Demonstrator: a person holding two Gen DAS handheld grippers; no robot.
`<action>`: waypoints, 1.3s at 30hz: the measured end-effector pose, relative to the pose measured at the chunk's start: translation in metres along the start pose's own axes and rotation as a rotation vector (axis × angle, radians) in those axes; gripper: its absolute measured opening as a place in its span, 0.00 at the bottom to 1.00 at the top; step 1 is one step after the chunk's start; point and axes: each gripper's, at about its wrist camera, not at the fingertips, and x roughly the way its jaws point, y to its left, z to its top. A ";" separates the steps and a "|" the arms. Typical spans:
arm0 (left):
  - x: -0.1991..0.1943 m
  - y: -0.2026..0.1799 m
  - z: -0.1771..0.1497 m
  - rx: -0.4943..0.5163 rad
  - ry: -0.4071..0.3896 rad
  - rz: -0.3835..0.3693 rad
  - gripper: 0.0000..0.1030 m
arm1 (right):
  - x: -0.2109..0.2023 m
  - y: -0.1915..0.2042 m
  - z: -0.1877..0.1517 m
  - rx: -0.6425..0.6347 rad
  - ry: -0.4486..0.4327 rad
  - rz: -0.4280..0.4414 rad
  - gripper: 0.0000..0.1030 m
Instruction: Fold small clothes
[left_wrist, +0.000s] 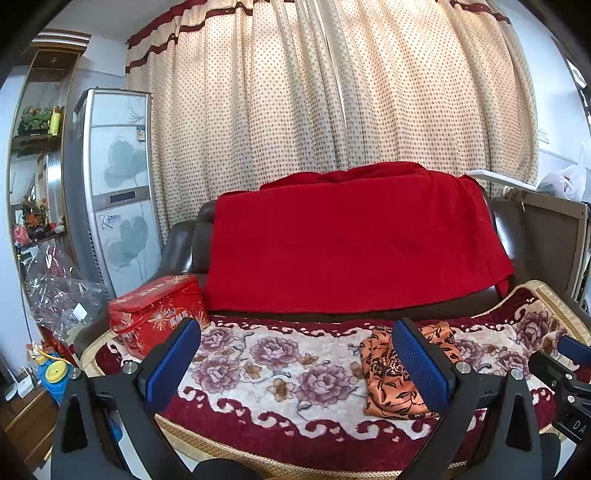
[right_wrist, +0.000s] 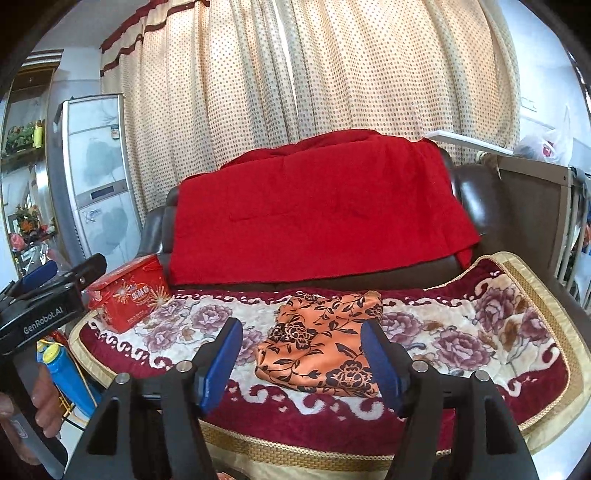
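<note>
A small orange garment with a black flower print (right_wrist: 325, 339) lies bunched and partly folded on the floral blanket (right_wrist: 480, 332) over the sofa seat. In the left wrist view the garment (left_wrist: 388, 384) is at the right, partly behind the right finger. My left gripper (left_wrist: 295, 362) is open and empty, above the seat to the left of the garment. My right gripper (right_wrist: 303, 354) is open and empty, just in front of the garment, with the garment seen between its blue pads. The left gripper shows at the left edge of the right wrist view (right_wrist: 48, 291).
A red gift box (right_wrist: 129, 295) stands at the left end of the seat. A red blanket (right_wrist: 314, 206) hangs over the dark sofa back. Dotted curtains hang behind. A tall air conditioner (left_wrist: 118, 184) and shelves stand at the left, a white rack (right_wrist: 535, 184) at the right.
</note>
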 end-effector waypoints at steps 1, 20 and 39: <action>-0.001 0.000 0.001 0.001 -0.001 0.000 1.00 | 0.000 0.000 0.000 0.001 -0.002 0.003 0.68; -0.018 0.010 0.006 -0.014 -0.021 -0.010 1.00 | -0.015 0.010 0.008 -0.022 -0.046 -0.015 0.68; -0.031 0.015 0.008 -0.016 -0.055 -0.036 1.00 | -0.025 0.015 0.014 -0.037 -0.075 -0.035 0.68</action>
